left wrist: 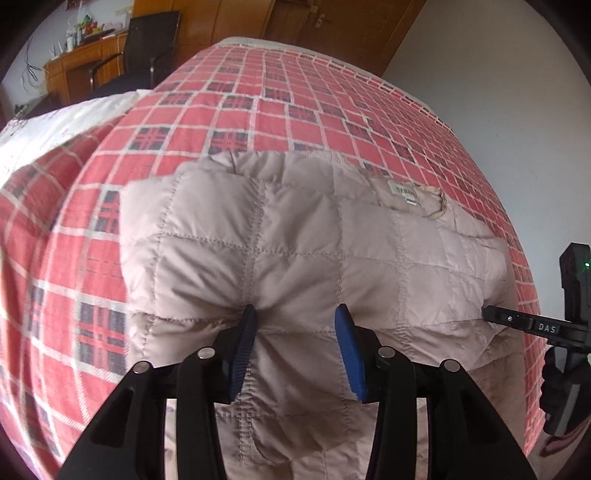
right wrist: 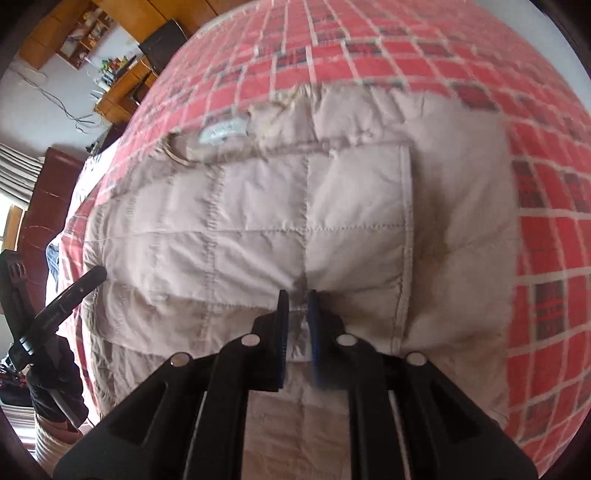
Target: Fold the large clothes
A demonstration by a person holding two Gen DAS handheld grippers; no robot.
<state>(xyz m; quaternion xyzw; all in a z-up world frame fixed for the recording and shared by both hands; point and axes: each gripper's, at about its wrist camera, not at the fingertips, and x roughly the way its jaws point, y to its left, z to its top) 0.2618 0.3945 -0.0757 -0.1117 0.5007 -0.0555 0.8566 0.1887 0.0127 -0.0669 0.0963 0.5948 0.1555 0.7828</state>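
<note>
Quilted jacket [left wrist: 295,240] | left gripper [left wrist: 295,317] spread | right gripper [right wrist: 297,299] pinching its fold

Bed [left wrist: 314,92] (red plaid cover) carries folded beige quilted jacket [left wrist: 295,240].

Jacket [left wrist: 295,240] on bed [left wrist: 295,92]; desk [left wrist: 81,62] behind, far left.

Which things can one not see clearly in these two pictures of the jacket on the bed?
- Label on the quilted jacket: print too small in the left wrist view, blurred in the right wrist view.
- Jacket's near hem: hidden behind the left gripper and the right gripper.
- Bedspread: cut off by the fisheye edges.
- Desk items: too small.
</note>
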